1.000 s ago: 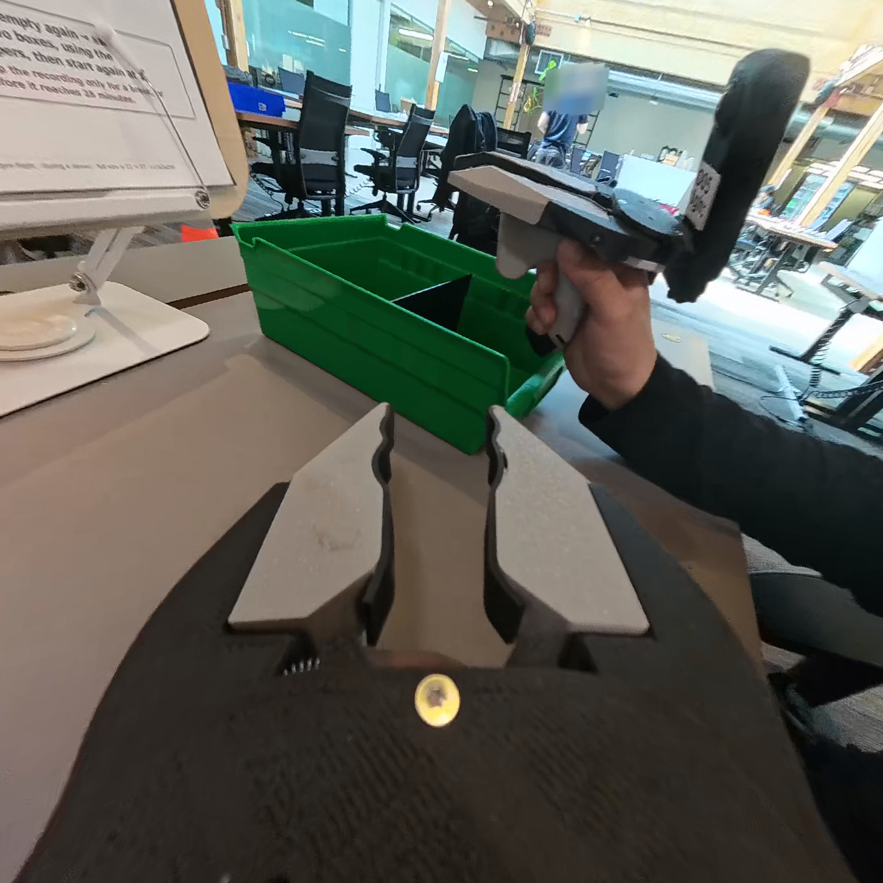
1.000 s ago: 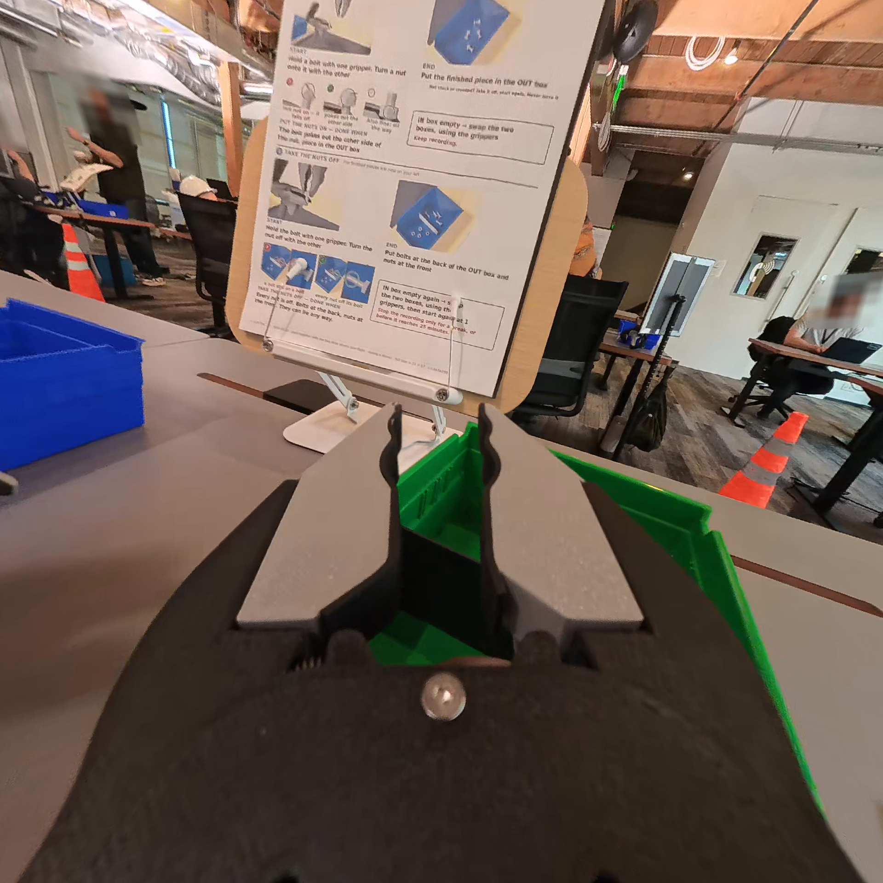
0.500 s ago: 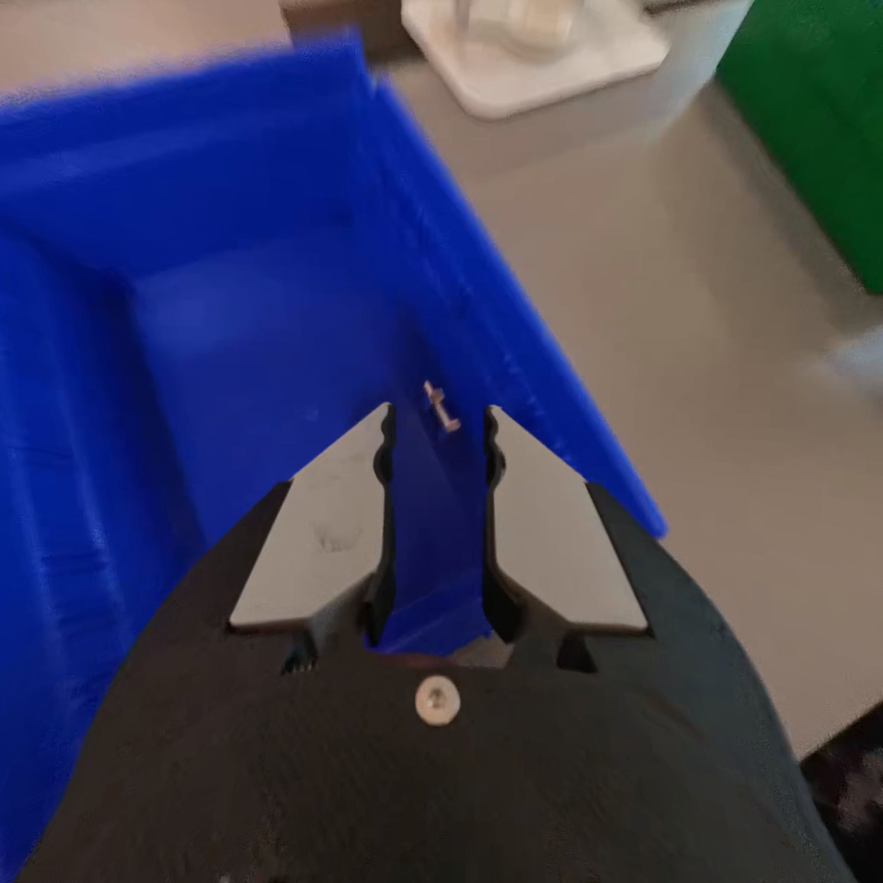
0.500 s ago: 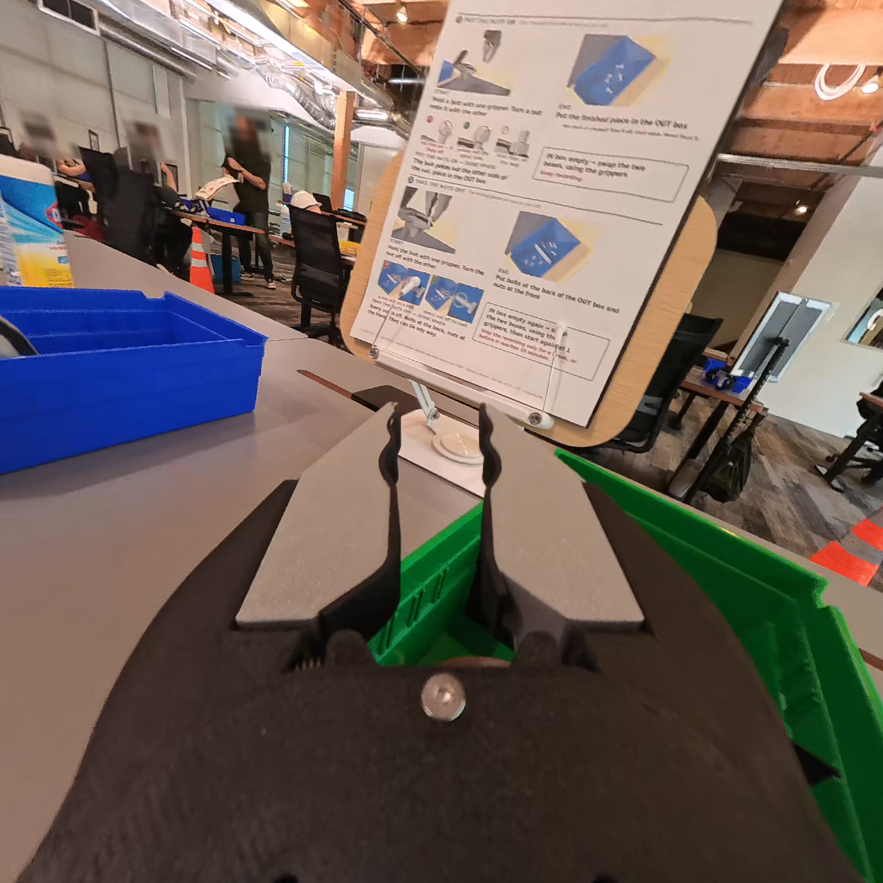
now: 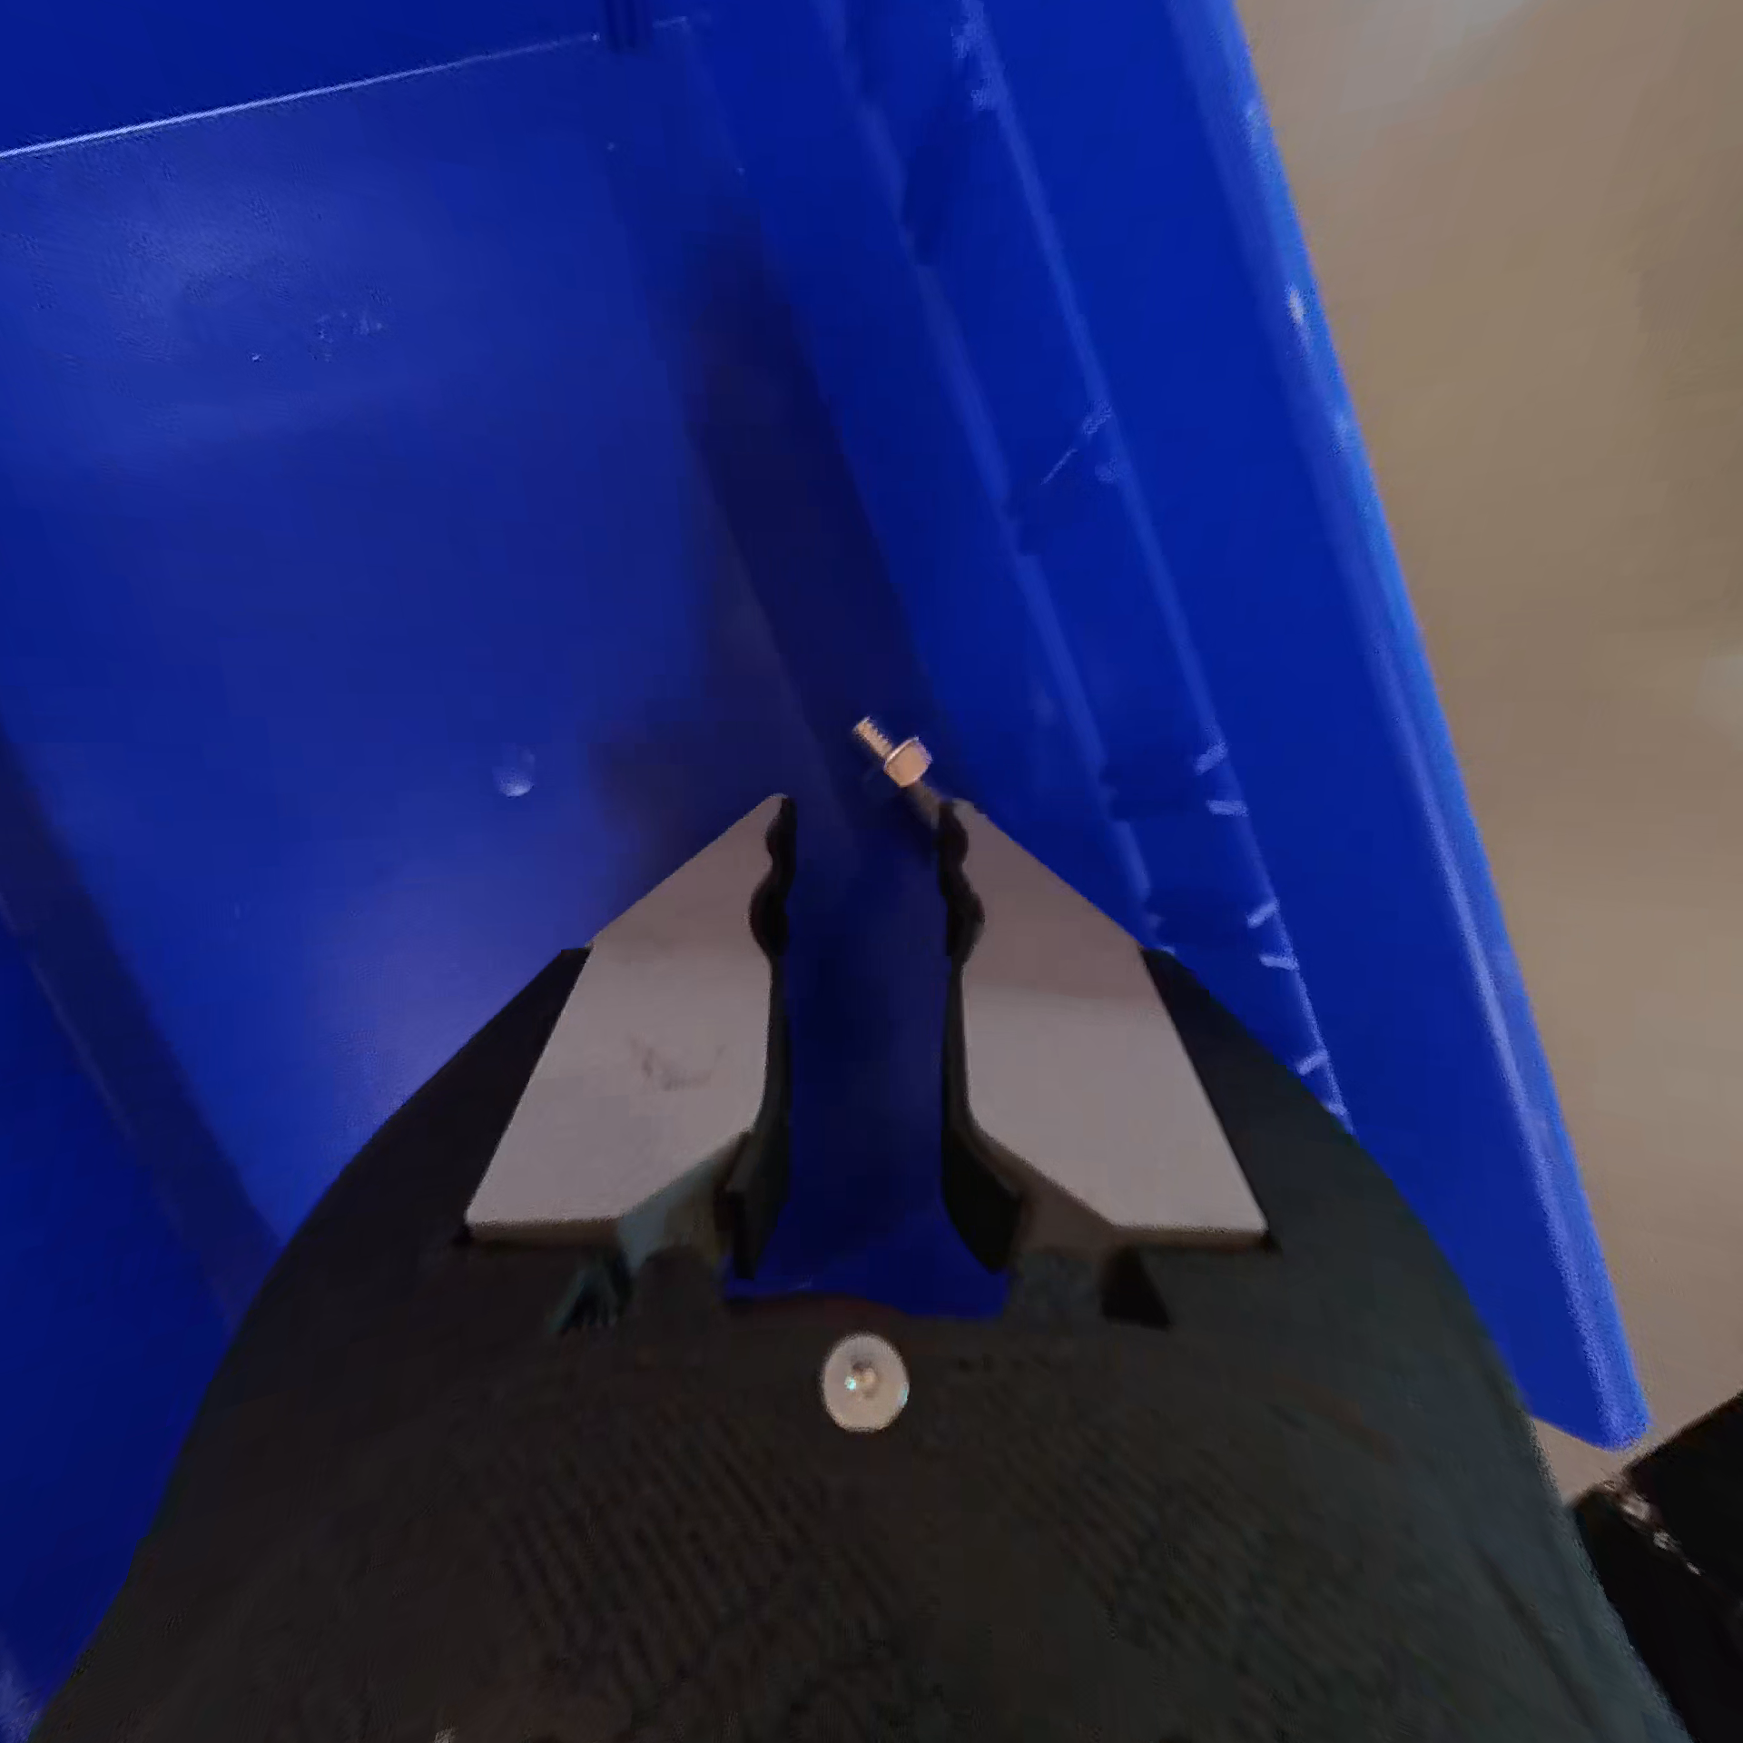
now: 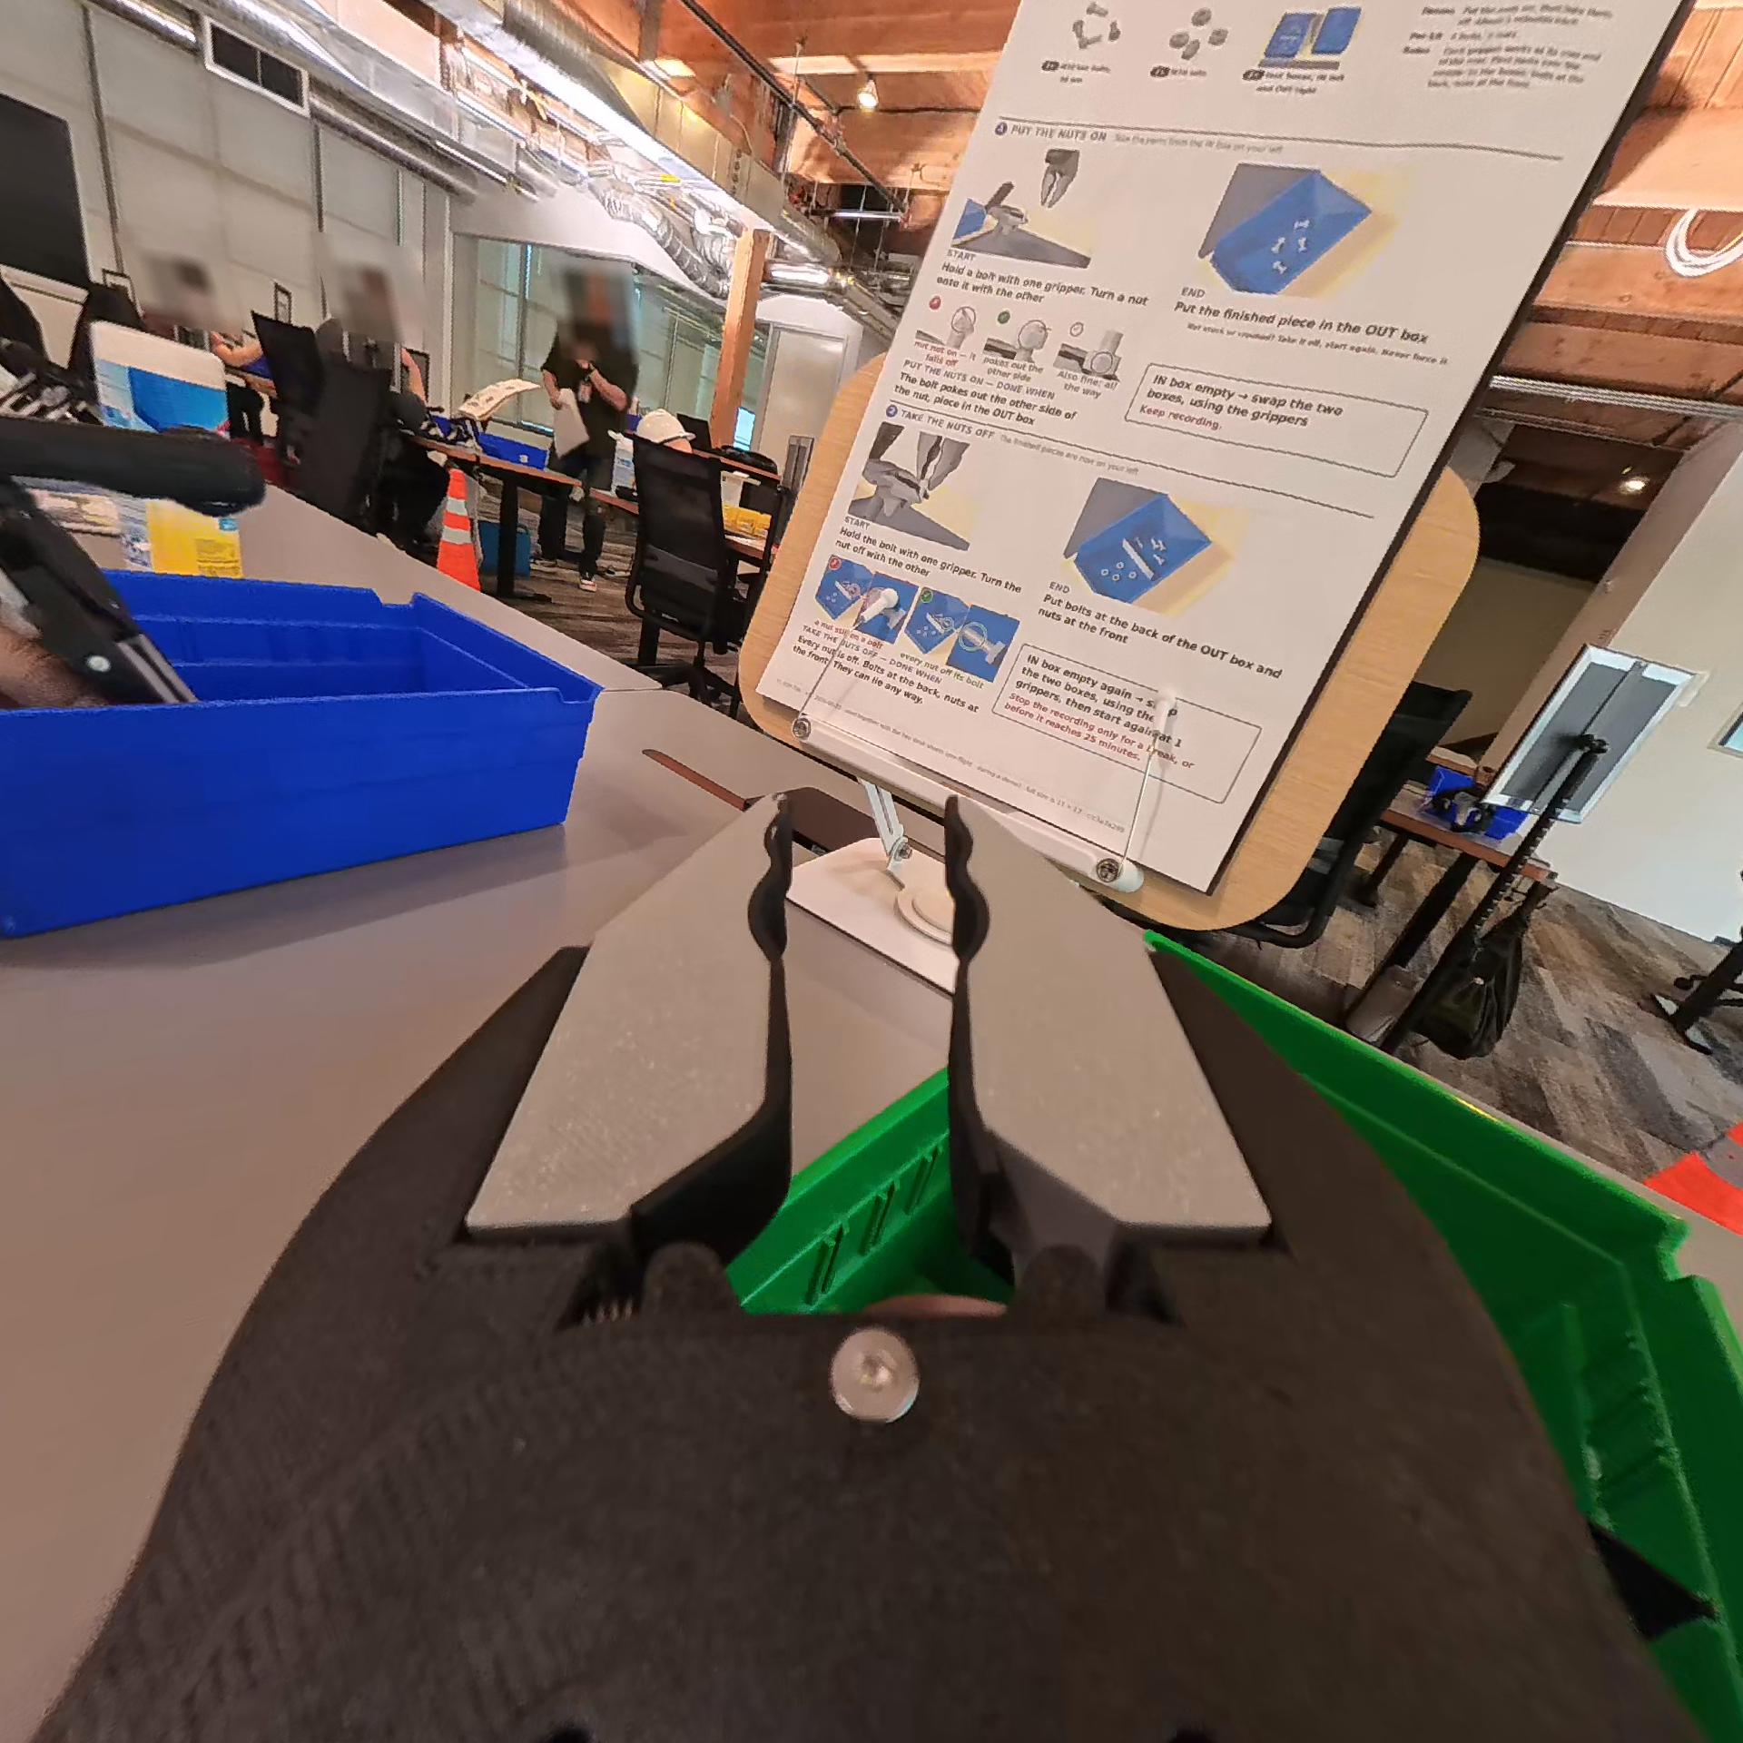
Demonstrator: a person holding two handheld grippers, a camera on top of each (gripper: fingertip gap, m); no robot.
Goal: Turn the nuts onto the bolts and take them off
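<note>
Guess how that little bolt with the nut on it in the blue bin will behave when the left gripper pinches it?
The bolt looks like small bare metal, so probably rigid and light. It lies flat by the blue bin wall, so a nudge may roll or skid it on the smooth plastic. The left gripper is open, and its fingers dwarf it, so an off-centre pinch could squirt it away.

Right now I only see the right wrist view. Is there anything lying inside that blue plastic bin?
Observer: Yes. The left wrist view shows one small silver bolt, with what looks like a nut on it, on the floor of the blue plastic bin.
Operator: Whereabouts in it?
Observer: Close to the bin's side wall.
Operator: Are the left tongs gripping it?
Observer: No. The left tongs are open, and the bolt lies just past one fingertip.
</note>
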